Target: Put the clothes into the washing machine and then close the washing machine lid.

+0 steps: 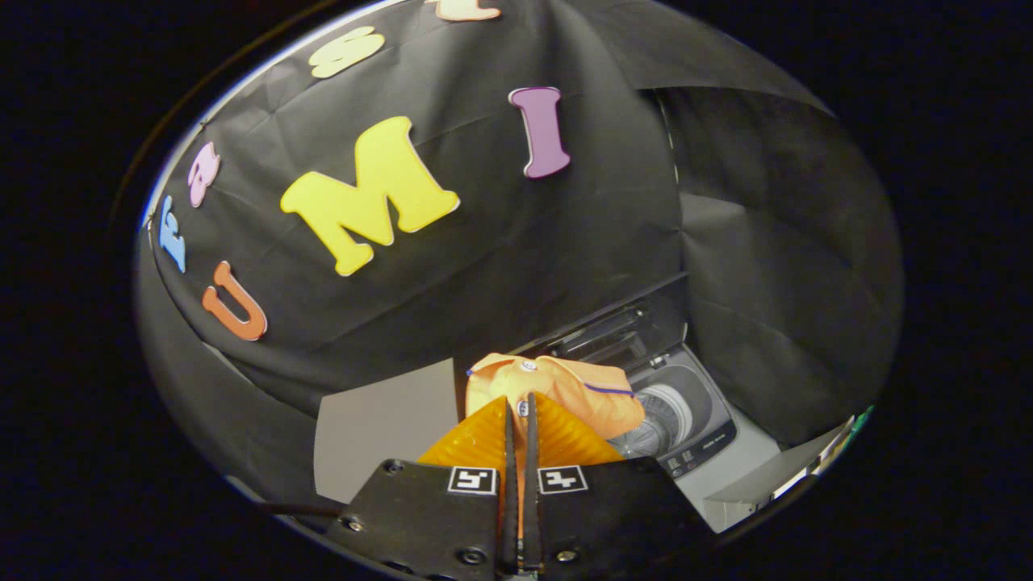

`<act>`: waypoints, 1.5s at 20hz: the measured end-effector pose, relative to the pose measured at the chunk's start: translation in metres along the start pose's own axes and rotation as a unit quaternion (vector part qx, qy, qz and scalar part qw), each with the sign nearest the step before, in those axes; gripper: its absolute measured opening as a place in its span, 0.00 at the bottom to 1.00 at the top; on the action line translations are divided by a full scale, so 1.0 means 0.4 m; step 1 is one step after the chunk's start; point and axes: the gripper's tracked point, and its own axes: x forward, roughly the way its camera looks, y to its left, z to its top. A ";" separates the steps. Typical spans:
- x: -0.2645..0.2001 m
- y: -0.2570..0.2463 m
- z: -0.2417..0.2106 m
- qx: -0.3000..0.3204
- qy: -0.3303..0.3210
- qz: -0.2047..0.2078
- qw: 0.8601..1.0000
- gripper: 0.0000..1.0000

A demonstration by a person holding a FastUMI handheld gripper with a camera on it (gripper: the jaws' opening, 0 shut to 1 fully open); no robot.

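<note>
Orange shirt [557, 387] pinched in the clenched gripper [520, 411], hanging near the washing machine [686, 403] rim. Judgement: centre it above the drum before releasing.

washing machine [694, 440] on grey floor [379, 428]
</note>
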 end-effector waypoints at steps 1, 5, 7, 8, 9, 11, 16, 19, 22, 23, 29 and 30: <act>0.006 -0.027 0.015 0.001 0.002 0.000 1.000 0.06; 0.049 -0.146 0.067 0.003 0.015 -0.001 1.000 0.06; 0.064 -0.189 0.070 0.007 0.028 0.004 1.000 0.06; 0.081 -0.203 0.070 0.009 0.034 0.008 0.999 0.06; 0.097 -0.225 0.066 0.008 0.041 0.009 0.999 0.06; 0.125 -0.244 0.055 0.010 0.053 0.016 0.998 0.06; 0.209 -0.266 -0.030 0.014 0.086 0.031 0.996 0.06; 0.275 -0.280 -0.121 0.017 0.113 0.027 0.993 0.06; 0.341 -0.282 -0.207 0.013 0.134 0.028 0.990 0.06; 0.364 -0.284 -0.235 0.007 0.138 0.027 0.990 0.06; 0.454 -0.316 -0.324 -0.015 0.146 0.003 0.989 0.06; 0.467 -0.325 -0.328 -0.011 0.146 -0.005 0.989 0.06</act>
